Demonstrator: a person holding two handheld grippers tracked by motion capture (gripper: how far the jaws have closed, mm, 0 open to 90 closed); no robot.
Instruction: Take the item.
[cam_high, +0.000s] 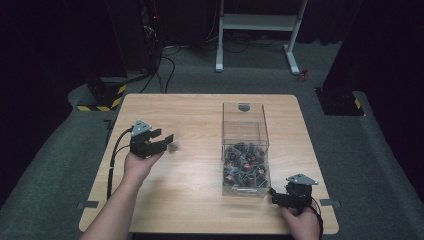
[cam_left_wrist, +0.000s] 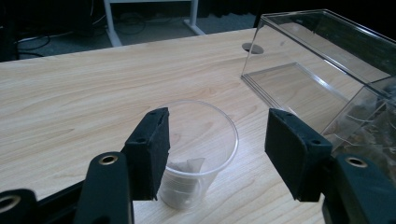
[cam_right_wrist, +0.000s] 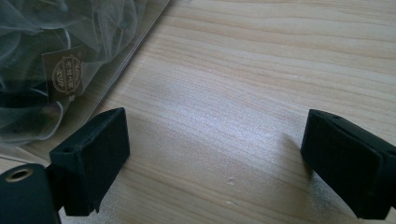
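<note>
A clear plastic cup (cam_left_wrist: 201, 135) stands upright on the wooden table (cam_high: 190, 200), left of centre, with a small pale wrapped thing at its bottom. My left gripper (cam_left_wrist: 217, 126) is open around the cup (cam_high: 174, 146): the left pad sits close by its wall and the right pad stands apart from its rim. In the high view the left gripper (cam_high: 164, 140) points right. A clear box (cam_high: 223, 125) to the right holds several dark sweets in gauze bags (cam_high: 245, 165). My right gripper (cam_high: 274, 195) rests open by the box's near corner, nothing between its pads (cam_right_wrist: 98, 154).
The far half of the clear box (cam_left_wrist: 322, 56) is bare. A round cable hole (cam_left_wrist: 252, 47) lies in the table behind it. A gauze bag with a gold label (cam_right_wrist: 65, 74) presses on the box wall. A white desk frame (cam_high: 260, 22) stands on the floor beyond.
</note>
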